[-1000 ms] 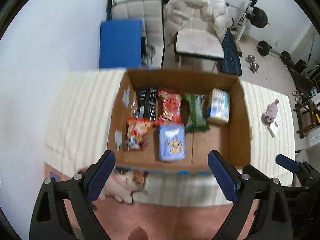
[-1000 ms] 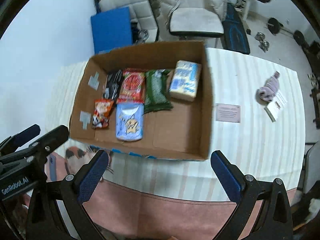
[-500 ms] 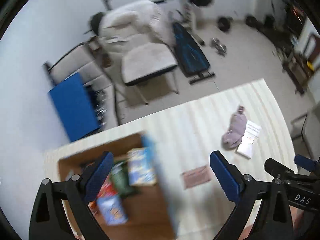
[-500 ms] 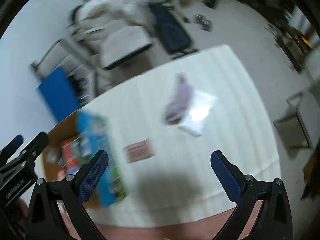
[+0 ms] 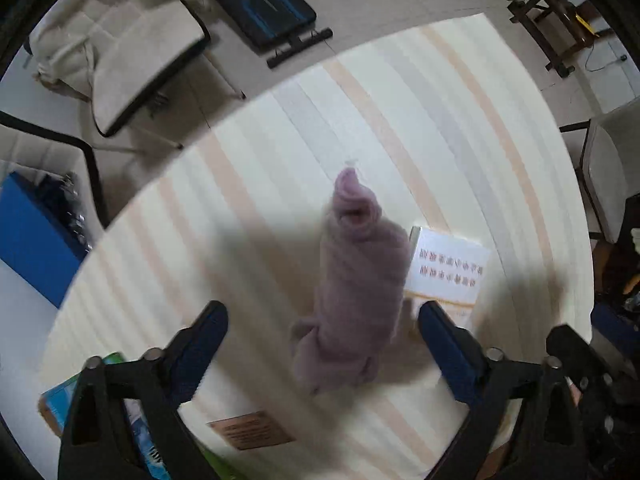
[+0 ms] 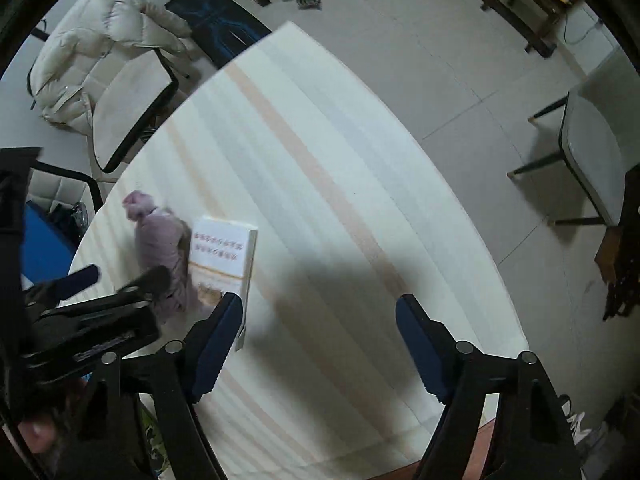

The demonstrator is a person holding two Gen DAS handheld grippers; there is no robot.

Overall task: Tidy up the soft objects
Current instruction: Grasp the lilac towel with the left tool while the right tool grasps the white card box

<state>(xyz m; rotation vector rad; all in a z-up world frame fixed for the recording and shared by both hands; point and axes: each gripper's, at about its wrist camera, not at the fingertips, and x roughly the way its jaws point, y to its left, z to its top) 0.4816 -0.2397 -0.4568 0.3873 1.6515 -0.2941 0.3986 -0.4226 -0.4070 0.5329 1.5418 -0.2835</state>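
A rolled mauve sock (image 5: 354,292) lies on the striped tablecloth (image 5: 280,152). My left gripper (image 5: 322,332) is open and hangs just above it, one finger on each side of its near end, not touching. The sock also shows in the right wrist view (image 6: 160,248), partly behind the left gripper (image 6: 120,280). My right gripper (image 6: 318,320) is open and empty over bare cloth, to the right of the sock.
A white booklet (image 5: 448,268) with printed lines lies against the sock's right side, also in the right wrist view (image 6: 220,256). A brown card (image 5: 250,430) lies near the front. The box corner (image 5: 64,396) sits lower left. Chairs (image 6: 592,160) stand around the table.
Both grippers swung right, away from the cardboard box, and dropped closer to the table. The sock moved from far right to between my left fingers. Both stayed open.
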